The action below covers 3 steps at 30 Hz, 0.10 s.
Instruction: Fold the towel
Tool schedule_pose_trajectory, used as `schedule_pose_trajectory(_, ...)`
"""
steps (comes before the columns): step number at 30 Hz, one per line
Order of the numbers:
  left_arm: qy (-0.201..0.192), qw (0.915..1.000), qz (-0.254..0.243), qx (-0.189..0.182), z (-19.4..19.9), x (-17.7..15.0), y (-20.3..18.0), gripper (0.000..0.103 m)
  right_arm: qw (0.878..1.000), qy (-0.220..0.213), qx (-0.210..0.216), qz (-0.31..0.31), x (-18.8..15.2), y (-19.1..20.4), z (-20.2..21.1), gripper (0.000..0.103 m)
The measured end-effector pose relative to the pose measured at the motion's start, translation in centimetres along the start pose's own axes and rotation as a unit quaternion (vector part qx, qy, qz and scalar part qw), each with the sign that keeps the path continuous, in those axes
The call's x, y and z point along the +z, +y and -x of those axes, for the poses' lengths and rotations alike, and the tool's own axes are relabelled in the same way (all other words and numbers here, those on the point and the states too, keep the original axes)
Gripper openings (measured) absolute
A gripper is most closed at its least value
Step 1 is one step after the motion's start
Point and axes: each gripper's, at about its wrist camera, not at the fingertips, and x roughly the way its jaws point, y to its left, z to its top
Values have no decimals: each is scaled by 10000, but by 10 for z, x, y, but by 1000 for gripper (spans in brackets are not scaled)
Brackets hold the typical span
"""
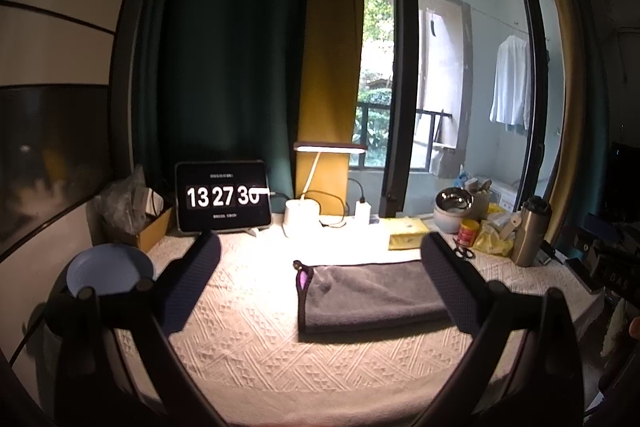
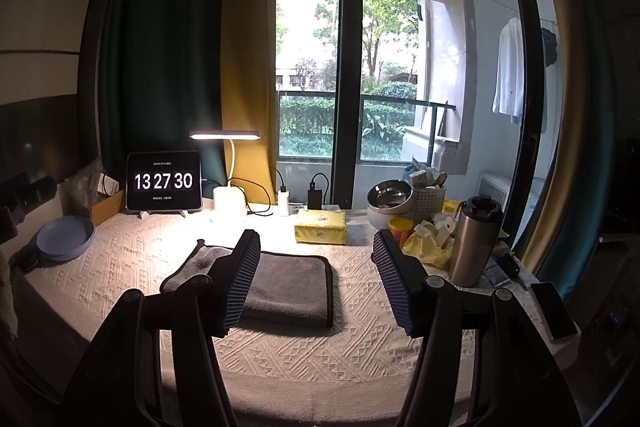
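- A blue plate (image 1: 110, 269) sits just beyond the left finger of the left hand-held gripper (image 1: 320, 259), at the table's (image 1: 256, 339) left edge.
- Farther ahead, a tablet clock (image 1: 223, 195) reads 13 27 30; right of it stands a lit desk lamp (image 1: 303, 211).
- The left hand-held gripper hovers with its fingers spread wide, gripping nothing.
- The grey towel (image 1: 372, 293) lies folded flat on the table, ahead between that gripper's fingers and nearer the right one.
- The right hand-held gripper (image 2: 316, 251) also hangs wide apart and empty; the towel (image 2: 288, 291) lies ahead, partly behind its left finger.
- A yellow tissue pack (image 2: 320, 225) rests beyond the towel.
- Off the right finger stand a steel bottle (image 2: 476, 241) and a phone (image 2: 554, 311).
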Motion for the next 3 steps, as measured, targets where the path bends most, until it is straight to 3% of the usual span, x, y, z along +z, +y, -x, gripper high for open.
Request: schedule_pose_trajectory(3, 73, 10000, 59, -14, -8, -1, 0, 101, 10000, 48, 35, -9, 0, -1, -7, 62)
